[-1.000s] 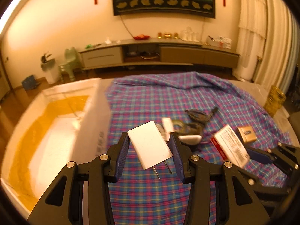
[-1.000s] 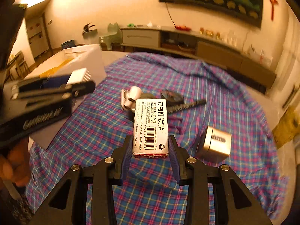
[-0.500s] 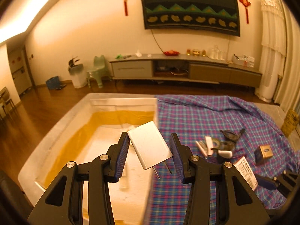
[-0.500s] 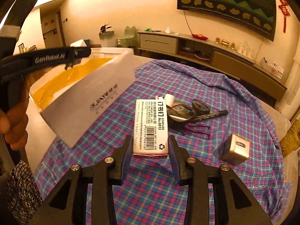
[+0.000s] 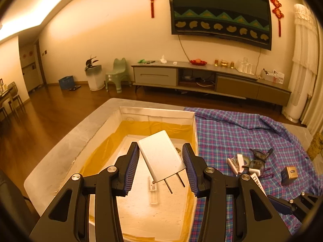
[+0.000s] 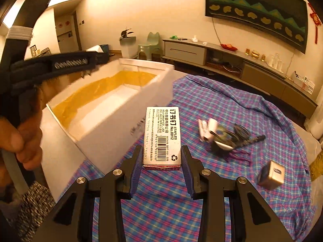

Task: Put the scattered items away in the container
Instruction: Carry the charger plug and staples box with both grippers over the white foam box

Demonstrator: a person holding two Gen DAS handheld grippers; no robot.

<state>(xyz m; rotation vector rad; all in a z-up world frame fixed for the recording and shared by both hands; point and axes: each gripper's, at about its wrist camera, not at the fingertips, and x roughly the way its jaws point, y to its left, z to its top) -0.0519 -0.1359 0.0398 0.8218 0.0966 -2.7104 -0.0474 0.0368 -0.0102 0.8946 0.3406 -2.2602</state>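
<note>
My left gripper (image 5: 160,161) is shut on a white plug charger (image 5: 161,156), held tilted above the inside of the white box (image 5: 155,113) with its yellow lining; the prongs point down toward me. A small clear item (image 5: 153,188) lies on the box floor. My right gripper (image 6: 161,161) is shut on a white staples box (image 6: 161,136) over the plaid cloth (image 6: 232,104), just right of the white box (image 6: 121,129). On the cloth remain a heap of glasses, tape and small white items (image 6: 220,137), a black marker (image 6: 253,140) and a small gold box (image 6: 272,174).
A hand (image 6: 18,141) holds the left gripper's handle at the left of the right wrist view. The right gripper's tip (image 5: 290,203) shows at the lower right of the left wrist view. A low TV cabinet (image 5: 212,80) stands against the far wall.
Both grippers have moved left toward the white box. The charger now hangs over the box interior instead of the cloth, and the staples box has come close to the box's right wall.
</note>
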